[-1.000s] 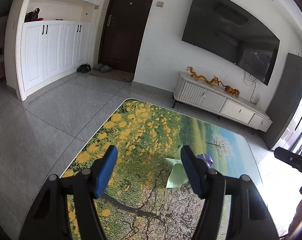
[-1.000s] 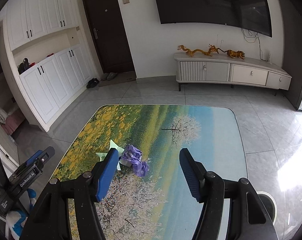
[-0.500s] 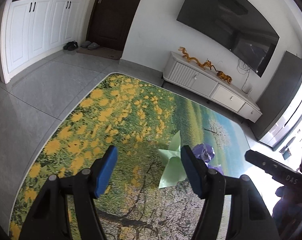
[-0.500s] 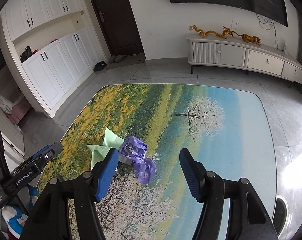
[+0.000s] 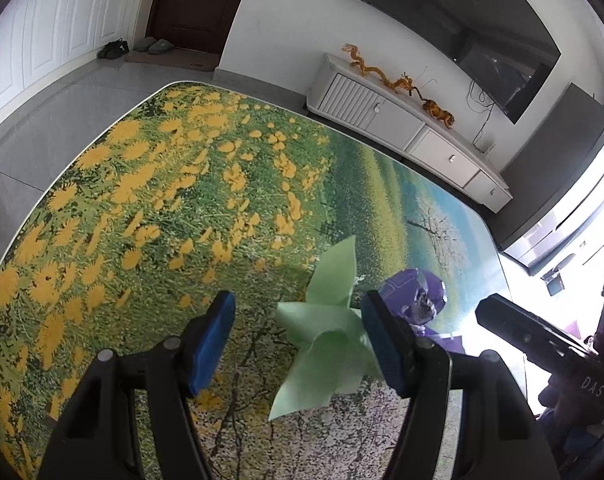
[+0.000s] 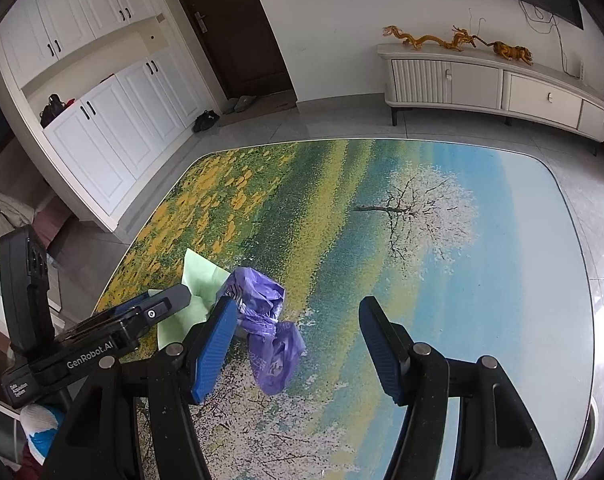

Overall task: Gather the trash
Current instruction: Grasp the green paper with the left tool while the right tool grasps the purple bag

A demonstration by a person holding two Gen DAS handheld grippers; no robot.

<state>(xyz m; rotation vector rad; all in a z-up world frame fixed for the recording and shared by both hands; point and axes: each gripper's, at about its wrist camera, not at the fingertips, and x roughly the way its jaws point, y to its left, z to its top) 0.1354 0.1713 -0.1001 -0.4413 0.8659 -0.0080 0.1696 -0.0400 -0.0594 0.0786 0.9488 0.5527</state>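
My left gripper has its jaws spread wide, gripping nothing, with the green paper lying between them on the worktop. My right gripper likewise has jaws apart and bare, over the purple bag, which lies crumpled against the paper's right edge. Beyond the worktop stand a white cabinet carrying golden dragon figures, and a dark door.

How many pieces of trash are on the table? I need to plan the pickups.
2. A crumpled green paper lies near the table's left edge, and a purple plastic bag lies touching it on its right. Anything beneath them would be hidden.
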